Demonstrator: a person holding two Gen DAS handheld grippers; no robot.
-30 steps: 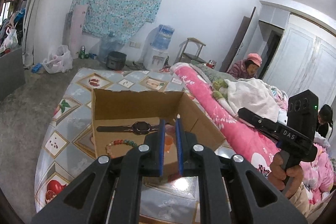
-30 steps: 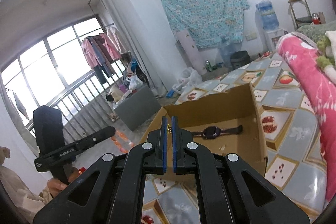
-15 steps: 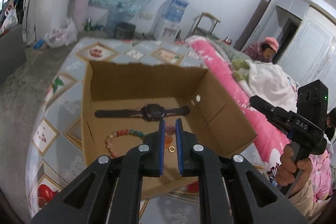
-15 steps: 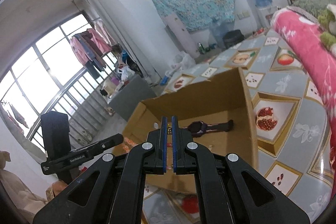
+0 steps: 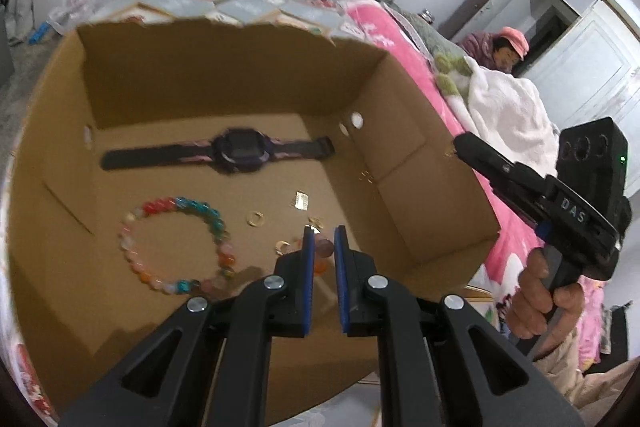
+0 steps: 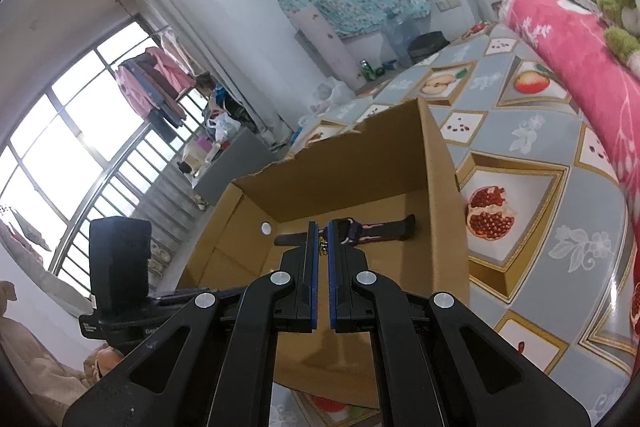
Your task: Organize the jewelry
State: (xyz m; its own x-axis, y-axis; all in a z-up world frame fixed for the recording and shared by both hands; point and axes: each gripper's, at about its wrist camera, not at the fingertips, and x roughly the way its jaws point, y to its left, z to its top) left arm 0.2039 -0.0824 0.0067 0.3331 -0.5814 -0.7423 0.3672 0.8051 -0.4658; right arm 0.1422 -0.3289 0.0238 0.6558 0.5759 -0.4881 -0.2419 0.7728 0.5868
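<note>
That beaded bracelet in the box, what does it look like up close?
The beaded bracelet is a closed loop of round glossy beads in red, teal, pale pink, cream and orange. It lies flat on the floor of the cardboard box, below the watch and apart from it. No gripper touches it.

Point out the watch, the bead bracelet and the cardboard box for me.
watch [image 5: 239,151]: left wrist view, on its dark face.
bead bracelet [image 5: 200,207]: left wrist view, on the teal beads.
cardboard box [image 5: 224,83]: left wrist view, on the far inner wall.
</note>
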